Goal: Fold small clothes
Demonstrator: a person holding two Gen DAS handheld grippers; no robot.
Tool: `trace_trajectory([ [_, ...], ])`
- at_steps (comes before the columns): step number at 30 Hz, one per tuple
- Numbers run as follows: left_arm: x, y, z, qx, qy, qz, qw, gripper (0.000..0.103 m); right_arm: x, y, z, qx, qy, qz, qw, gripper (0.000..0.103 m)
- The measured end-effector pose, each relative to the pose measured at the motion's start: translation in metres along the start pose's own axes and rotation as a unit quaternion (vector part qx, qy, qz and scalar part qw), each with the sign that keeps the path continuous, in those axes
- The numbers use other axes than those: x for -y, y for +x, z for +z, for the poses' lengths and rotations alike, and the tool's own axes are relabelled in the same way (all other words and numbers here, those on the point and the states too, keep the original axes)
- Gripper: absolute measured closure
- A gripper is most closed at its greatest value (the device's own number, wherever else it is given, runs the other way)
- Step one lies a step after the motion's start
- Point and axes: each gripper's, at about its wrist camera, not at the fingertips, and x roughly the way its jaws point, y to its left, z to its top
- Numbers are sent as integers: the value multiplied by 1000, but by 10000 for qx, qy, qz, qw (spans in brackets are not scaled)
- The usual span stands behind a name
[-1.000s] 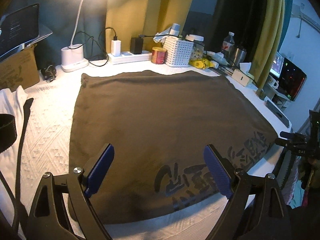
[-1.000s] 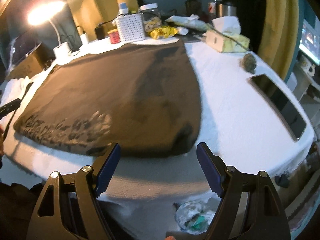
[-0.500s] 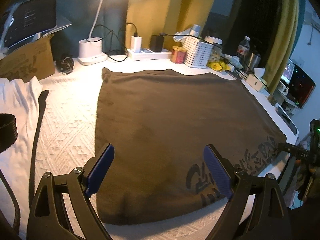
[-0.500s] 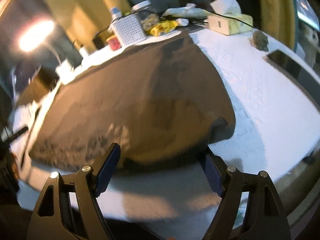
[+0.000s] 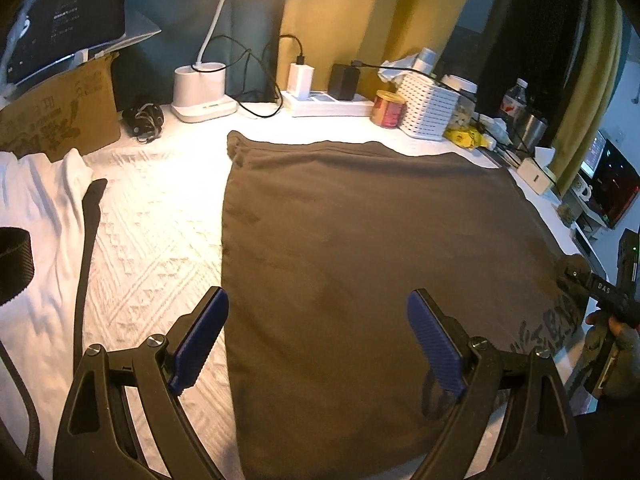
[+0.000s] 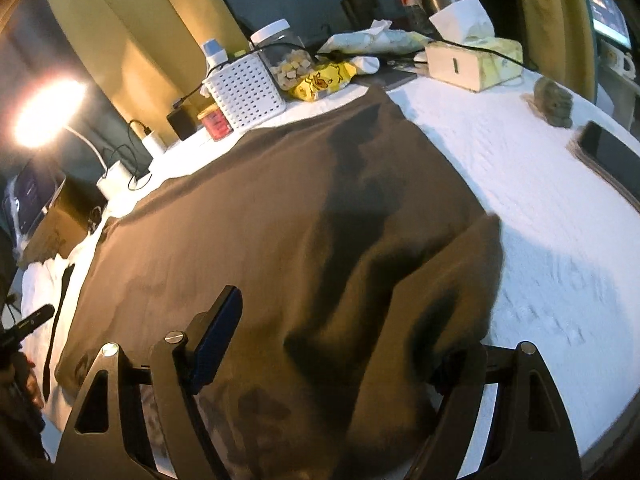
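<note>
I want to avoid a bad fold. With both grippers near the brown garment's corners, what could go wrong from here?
1. The right gripper is open and a raised fold of the brown garment covers its right finger; closing now may pinch a bunched layer.
2. The left gripper straddles the garment's left edge over the white textured cover; it could catch the cover too.
3. The white basket and snack jar stand close behind the far hem; a folded-over edge may nudge them.
</note>
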Motion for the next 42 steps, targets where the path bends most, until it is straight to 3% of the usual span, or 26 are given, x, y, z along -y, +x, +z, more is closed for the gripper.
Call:
trace_trajectory([
  [6, -10, 17, 9, -103, -87, -70, 9999, 13, -8, 17, 16, -81, -61, 7, 9999, 23],
  [10, -13, 25, 15, -131, -108, -138, 9998, 13, -11, 26, 26, -169, -147, -120, 9997, 40],
  [17, -26, 37, 22, -169, -214, -162, 9995, 13, -24, 47, 41, -301, -682, -364, 9966, 40],
  [19, -31, 39, 22, -200, -263, -175, 9993, 13, -29, 52, 42, -297, -838, -501, 9948, 54],
  [21, -34, 39, 22, -195, -270, -181, 9993, 13, -32, 57, 44, -307, -968, -594, 9931, 80],
  [24, -39, 37, 22, -189, -319, -202, 9991, 13, -34, 60, 47, -379, -999, -522, 9929, 86],
  [30, -46, 31, 21, -112, -313, -262, 9991, 13, -45, 51, 49, -226, -1011, -483, 9934, 88],
  [42, -61, 11, 20, 211, -366, -532, 9977, 13, -118, 34, 61, -44, -1703, -339, 9848, 89],
])
